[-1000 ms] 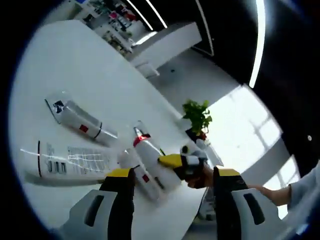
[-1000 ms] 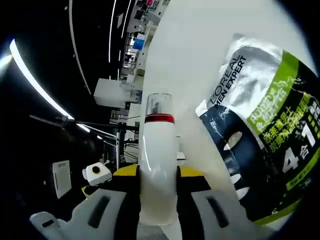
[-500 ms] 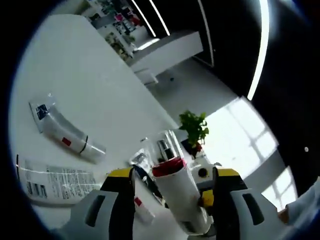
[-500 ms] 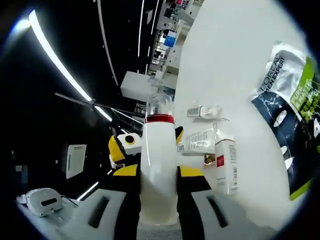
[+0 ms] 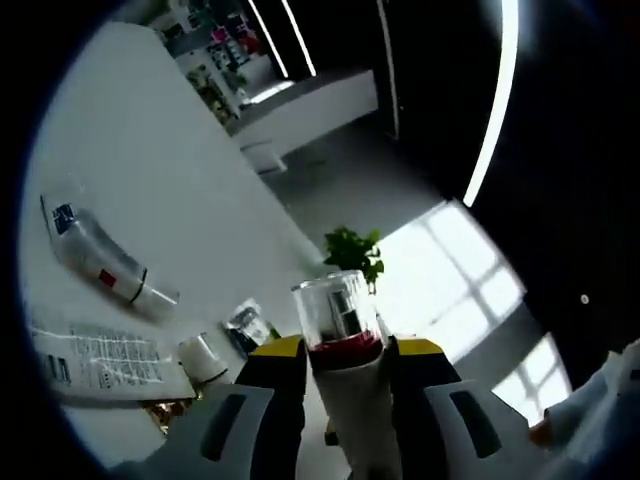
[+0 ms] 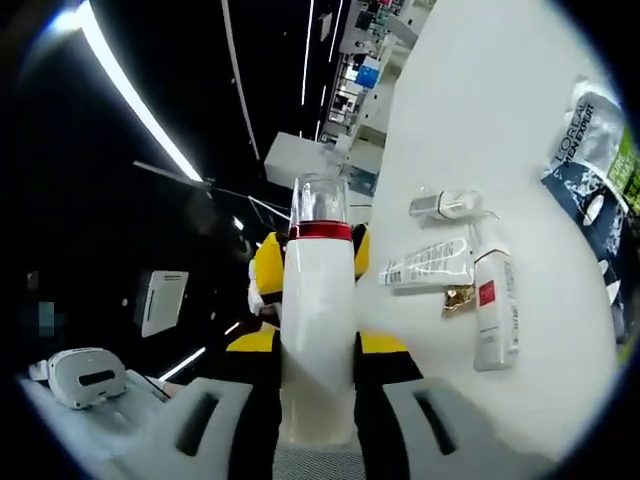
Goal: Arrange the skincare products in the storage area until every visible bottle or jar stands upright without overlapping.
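While both grippers' fingers clamp white pump bottle [image 6: 318, 330] above bench [image 6: 480, 120], tubes [image 5: 100, 268] lie flat; nothing visibly upright, most work left

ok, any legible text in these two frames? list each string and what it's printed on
"L'OREAL" then "MEN EXPERT": on the sachet at the right edge of the right gripper view.
Black print lines on the white tube: too small to read.
Red label on the white bottle lying on the table: blurred.
Print on the flat tube in the left gripper view: unreadable.
Bottle with red band held by the right gripper: no text visible.
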The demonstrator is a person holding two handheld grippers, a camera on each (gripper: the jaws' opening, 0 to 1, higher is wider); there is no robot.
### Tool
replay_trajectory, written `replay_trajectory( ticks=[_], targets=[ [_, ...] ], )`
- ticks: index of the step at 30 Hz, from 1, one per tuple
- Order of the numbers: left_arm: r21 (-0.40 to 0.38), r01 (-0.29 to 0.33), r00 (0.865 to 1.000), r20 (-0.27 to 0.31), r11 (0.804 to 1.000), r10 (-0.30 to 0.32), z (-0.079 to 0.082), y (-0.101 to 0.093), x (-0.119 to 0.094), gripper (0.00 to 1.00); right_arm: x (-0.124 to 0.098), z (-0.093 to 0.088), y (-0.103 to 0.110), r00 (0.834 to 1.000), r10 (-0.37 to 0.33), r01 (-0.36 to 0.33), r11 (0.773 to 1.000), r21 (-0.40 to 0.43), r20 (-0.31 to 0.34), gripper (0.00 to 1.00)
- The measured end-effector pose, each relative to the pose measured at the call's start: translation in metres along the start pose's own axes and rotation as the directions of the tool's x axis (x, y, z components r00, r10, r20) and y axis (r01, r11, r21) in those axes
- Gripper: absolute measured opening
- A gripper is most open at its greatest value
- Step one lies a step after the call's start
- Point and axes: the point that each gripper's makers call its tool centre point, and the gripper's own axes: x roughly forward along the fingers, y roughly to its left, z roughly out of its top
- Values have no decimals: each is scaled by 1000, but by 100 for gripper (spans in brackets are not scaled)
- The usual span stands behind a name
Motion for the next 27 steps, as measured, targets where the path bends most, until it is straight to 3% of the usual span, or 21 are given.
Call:
replay_trajectory(
  ticks=[3,4,6,14,20,23,25,27],
  targets=[
    [-16,14,1000,-4,1000,-15,-1,-3,-2,28,0,-2,3,1000,-1,0,999,-37,-18,26],
    [22,20,1000,-15,1000,-20,-2,-6,-4,28,-1,-3,1,1000,-15,13,998,-64,-26,26],
    [26,21,999,-46,999,-20,-5,-8,-6,27,-3,-7,-3,997,-46,38,991,-127,-56,26],
    [121,39,998,-57,992,-32,-9,-21,-9,25,-4,-11,-3,998,-36,21,967,-255,-56,27],
    [219,53,994,-102,974,-32,-17,-31,-6,24,-6,-16,-10,985,-148,98,910,-402,-94,29],
    [269,48,992,-123,962,-15,-21,-29,-6,23,-9,-17,-19,969,-231,153,841,-519,-88,30],
    [306,35,990,-142,951,9,-27,-26,-6,23,-10,-20,-26,959,-265,168,813,-557,-97,31],
    [344,37,987,-159,938,19,-32,-26,-5,23,-10,-25,-30,957,-270,165,810,-563,-108,32]
  ],
)
